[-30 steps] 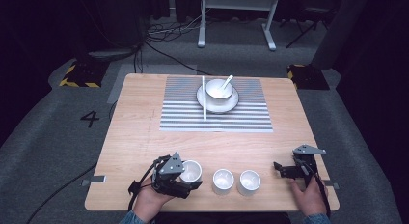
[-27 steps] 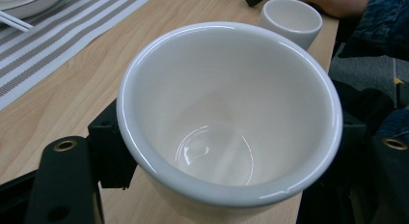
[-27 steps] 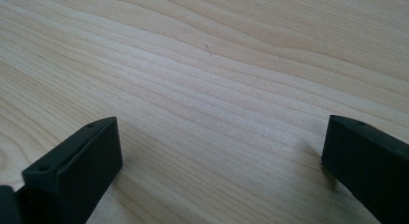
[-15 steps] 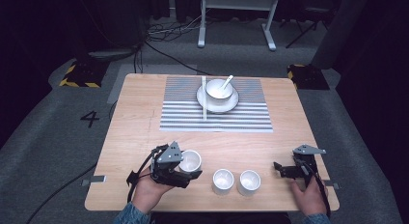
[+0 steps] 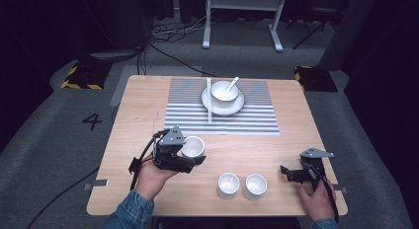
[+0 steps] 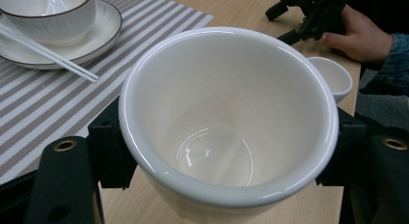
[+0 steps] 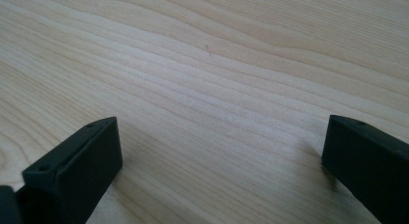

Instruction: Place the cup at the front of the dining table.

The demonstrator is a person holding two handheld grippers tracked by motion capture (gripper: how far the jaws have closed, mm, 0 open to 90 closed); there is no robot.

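While left gripper (image 5: 190, 156) clamps a cup (image 5: 193, 146), bare table (image 5: 148, 110) surrounds it.

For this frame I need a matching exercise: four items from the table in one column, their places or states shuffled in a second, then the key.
Items
1. Small white ceramic cup in the left claw
2. Pair of white chopsticks
3. White spoon
4. Right claw

Places or states
A. Open, nothing between the jaws, low over the bare wooden table
B. Clamped between two black jaws, empty inside
C. Lying across the rim of the white plate on the striped placemat
D. Standing in the white bowl

Pairs: 1-B, 2-C, 3-D, 4-A
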